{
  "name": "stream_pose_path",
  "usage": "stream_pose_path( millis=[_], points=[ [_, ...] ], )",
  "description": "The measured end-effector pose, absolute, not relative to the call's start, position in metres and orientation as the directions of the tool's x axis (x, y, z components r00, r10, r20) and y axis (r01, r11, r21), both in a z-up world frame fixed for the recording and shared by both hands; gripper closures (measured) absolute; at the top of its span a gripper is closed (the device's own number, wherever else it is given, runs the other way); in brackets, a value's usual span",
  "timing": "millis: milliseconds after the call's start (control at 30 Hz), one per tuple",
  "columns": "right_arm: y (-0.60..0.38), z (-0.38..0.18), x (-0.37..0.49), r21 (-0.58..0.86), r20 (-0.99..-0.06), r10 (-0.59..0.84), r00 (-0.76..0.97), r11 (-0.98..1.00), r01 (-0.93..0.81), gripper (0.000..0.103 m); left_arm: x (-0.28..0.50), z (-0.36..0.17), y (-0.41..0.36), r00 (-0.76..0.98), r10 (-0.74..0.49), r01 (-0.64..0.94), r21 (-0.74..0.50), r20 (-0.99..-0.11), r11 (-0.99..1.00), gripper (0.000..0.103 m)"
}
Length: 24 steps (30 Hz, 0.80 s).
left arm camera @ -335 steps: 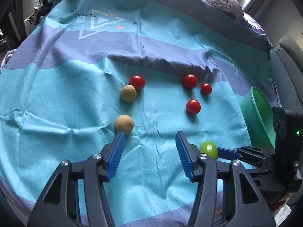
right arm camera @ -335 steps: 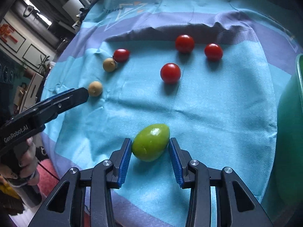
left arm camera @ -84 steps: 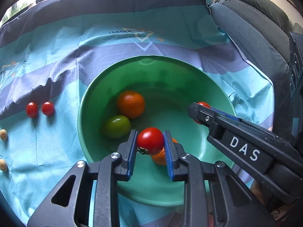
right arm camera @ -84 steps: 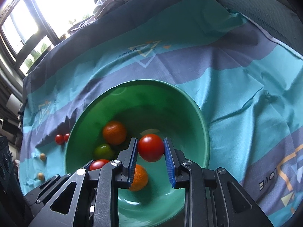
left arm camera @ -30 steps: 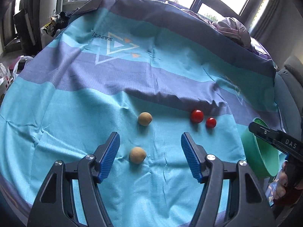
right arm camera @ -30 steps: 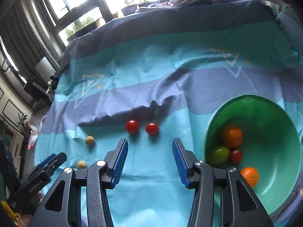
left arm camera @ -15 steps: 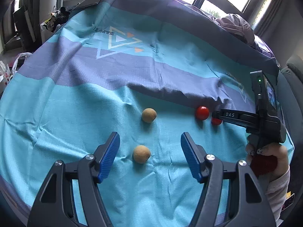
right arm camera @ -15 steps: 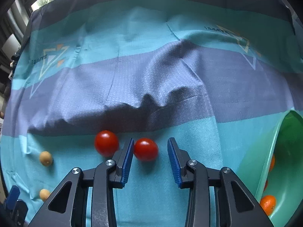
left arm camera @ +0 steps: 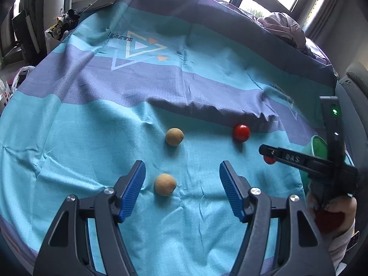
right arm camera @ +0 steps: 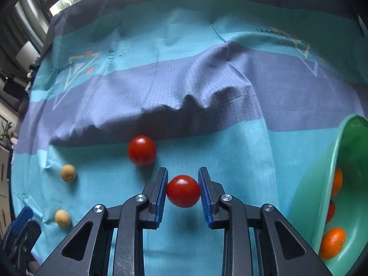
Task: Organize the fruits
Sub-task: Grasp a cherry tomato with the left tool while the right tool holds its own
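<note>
My right gripper is shut on a small red tomato just above the teal cloth; both blue pads press its sides. A second red tomato lies just beyond it to the left, also seen as the red tomato in the left wrist view. My left gripper hangs open over the cloth with a tan round fruit lying between its fingers, untouched. Another tan fruit lies farther back. The right gripper shows at the right of the left wrist view, hiding most of its tomato.
A green bowl with oranges and other fruit inside stands at the right edge. The striped teal and purple cloth has a raised fold running across behind the fruits. A person's hand holds the right gripper's handle. A grey seat stands at far right.
My right gripper dropped toward the cloth and closed on the nearer red tomato, which earlier lay between open fingers. The left gripper kept its place and stayed open.
</note>
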State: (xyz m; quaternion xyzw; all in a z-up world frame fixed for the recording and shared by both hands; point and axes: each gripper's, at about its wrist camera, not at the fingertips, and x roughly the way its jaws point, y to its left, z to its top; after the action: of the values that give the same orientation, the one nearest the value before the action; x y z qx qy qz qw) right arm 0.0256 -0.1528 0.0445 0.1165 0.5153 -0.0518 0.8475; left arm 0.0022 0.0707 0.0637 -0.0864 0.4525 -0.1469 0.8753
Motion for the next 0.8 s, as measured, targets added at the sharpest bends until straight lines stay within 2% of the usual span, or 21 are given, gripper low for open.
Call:
stream_pose_path(
  millis=[133,333,433,500,567,700,800],
  points=[
    [-0.151,0.054,-0.017,0.24,-0.854,0.134,0.502,0.959,0.152,0.074,0.005,0.066,0.058,0.539,-0.328,0.189,-0.268,-0.775,0.945,0.037],
    [-0.141,0.054,-0.039,0.244,-0.85,0.179,0.495,0.967,0.069,0.074,0.029,0.072,0.012,0.483,-0.376,0.261,-0.28,-0.79,0.924,0.037],
    [-0.148,0.047,-0.04,0.237,-0.855,0.175,0.488,0.969,0.068,0.074,0.052,0.065,-0.025,0.439,-0.369,0.294,-0.256,-0.819,0.921,0.042],
    [-0.153,0.045,-0.039,0.206,-0.867,0.138,0.479,0.974,0.093,0.074,0.067,0.056,-0.045,0.406,-0.37,0.298,-0.261,-0.836,0.918,0.052],
    [-0.154,0.046,-0.04,0.199,-0.863,0.133,0.488,0.976,0.086,0.074,0.079,0.045,-0.058,0.384,-0.354,0.286,-0.255,-0.853,0.924,0.055],
    [-0.159,0.042,-0.039,0.227,-0.865,0.162,0.476,0.97,0.083,0.074,0.097,0.023,-0.075,0.36,-0.301,0.265,-0.213,-0.883,0.941,0.063],
    [-0.16,0.042,-0.039,0.206,-0.867,0.143,0.477,0.975,0.082,0.074,0.105,0.013,-0.074,0.348,-0.313,0.229,-0.244,-0.884,0.942,0.064]
  ],
)
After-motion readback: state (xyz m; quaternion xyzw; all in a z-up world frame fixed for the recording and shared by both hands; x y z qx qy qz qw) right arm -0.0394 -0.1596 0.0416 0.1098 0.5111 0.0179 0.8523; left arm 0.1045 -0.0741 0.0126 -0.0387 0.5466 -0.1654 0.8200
